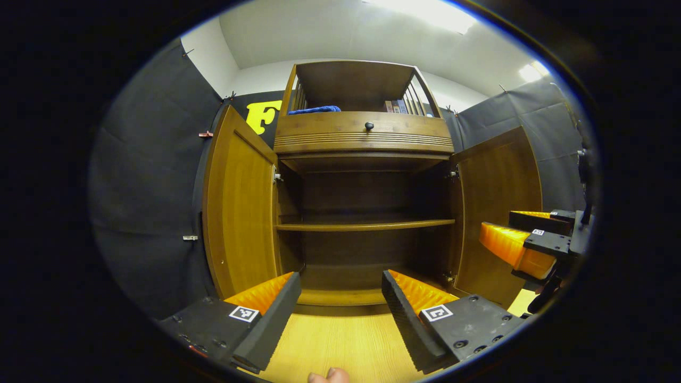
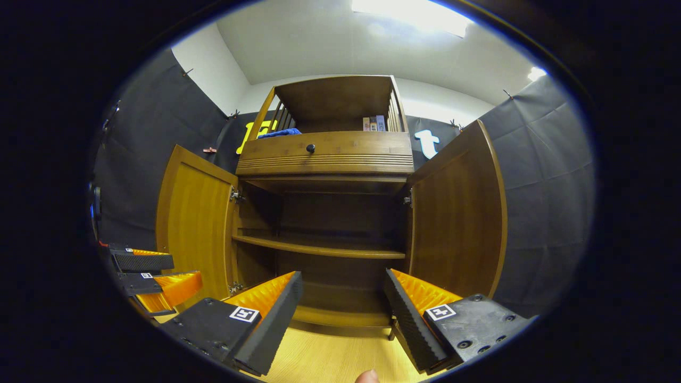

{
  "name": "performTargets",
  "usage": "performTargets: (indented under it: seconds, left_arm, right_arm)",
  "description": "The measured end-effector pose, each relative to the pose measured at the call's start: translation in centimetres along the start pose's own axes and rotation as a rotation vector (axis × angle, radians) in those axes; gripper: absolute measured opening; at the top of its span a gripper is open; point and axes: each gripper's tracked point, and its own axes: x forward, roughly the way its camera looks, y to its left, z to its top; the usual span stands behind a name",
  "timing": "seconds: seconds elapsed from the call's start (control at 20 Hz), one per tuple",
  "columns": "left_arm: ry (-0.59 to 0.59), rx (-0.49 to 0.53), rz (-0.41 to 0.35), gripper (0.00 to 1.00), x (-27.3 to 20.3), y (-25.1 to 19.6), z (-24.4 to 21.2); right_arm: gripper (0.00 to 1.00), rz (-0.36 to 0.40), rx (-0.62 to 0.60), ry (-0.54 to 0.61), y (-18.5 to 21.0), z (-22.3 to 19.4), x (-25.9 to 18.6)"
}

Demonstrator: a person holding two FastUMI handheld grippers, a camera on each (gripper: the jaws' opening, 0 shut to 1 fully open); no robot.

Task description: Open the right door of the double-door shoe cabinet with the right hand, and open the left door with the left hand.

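The left gripper (image 1: 340,298) is held with its fingers spread wide and nothing between them, parked low in front of the shoe cabinet (image 1: 362,133). Same story for the right gripper (image 2: 343,298): spread wide, nothing gripped, and it's also seen off to the side in the left gripper view (image 1: 524,242).

Task-wise, pretty much everything looks done. The left door (image 1: 239,207) is swung fully out, and the right door (image 1: 497,207) is swung out too, so the shelf (image 1: 364,226) and the dark interior are exposed. Nothing seems left except maybe backing off.

Plenty of room is left between the two door edges, and the wooden floor (image 1: 340,346) in front is bare. Neither gripper is touching a door, so both can be pulled back freely.
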Motion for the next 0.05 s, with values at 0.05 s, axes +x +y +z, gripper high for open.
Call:
performTargets:
  seconds: [0.05]
  left_arm:
    - [0.000, 0.000, 0.001, 0.95, 0.00, 0.02, 0.04]
  right_arm:
    - [0.97, 0.001, 0.001, 0.000, 0.04, -0.05, -0.02]
